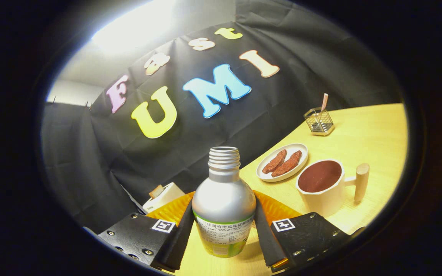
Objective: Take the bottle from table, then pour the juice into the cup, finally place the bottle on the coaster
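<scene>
Hand-held gripper [224, 230] closed on the uncapped bottle [223, 203], both fingers pressing its sides, above the worktop [366, 130]. Filled cup [322, 186] just ahead to the right; plate [282, 161] beyond it.

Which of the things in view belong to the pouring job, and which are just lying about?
For the job:
silver bottle, uncapped, between the gripper fingers, both pressing on it
cup with wooden handle, dark inside
orange coaster, behind the bottle

Lying about:
oval plate with two brown pieces
wire pen holder
small white box near the wall
</scene>
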Demonstrator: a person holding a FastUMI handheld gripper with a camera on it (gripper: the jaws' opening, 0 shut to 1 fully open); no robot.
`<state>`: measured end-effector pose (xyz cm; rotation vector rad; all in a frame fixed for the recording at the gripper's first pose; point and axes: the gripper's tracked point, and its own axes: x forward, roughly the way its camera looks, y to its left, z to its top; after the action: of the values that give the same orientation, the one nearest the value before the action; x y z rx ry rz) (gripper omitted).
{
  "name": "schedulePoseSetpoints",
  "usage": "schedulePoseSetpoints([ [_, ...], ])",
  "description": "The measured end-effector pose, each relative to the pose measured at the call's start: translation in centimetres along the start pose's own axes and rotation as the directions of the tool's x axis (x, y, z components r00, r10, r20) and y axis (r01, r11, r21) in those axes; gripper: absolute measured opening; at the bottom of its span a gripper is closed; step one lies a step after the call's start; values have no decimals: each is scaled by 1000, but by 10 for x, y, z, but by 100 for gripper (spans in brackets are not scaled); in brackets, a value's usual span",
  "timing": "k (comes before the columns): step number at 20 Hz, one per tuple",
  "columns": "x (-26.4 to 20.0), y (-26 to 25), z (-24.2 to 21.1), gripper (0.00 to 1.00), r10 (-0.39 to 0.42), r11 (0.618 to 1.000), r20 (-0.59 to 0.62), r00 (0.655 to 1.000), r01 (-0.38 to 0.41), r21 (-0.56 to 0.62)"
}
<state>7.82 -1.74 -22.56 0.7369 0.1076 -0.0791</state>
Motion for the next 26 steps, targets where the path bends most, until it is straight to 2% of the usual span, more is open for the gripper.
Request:
schedulePoseSetpoints([
  [3, 3, 0, 1, 77, 34, 990, -13, 999, -32, 139],
  [7, 4, -5, -6, 77, 43, 966, -34, 998, -33, 256],
  [11, 3, -4, -3, 77, 92, 900, -28, 995, -71, 431],
  [18, 5, -5, 5, 77, 89, 808, -2, 996, -71, 585],
  [26, 2, -5, 13, 77, 107, 716, 32, 994, -100, 691],
])
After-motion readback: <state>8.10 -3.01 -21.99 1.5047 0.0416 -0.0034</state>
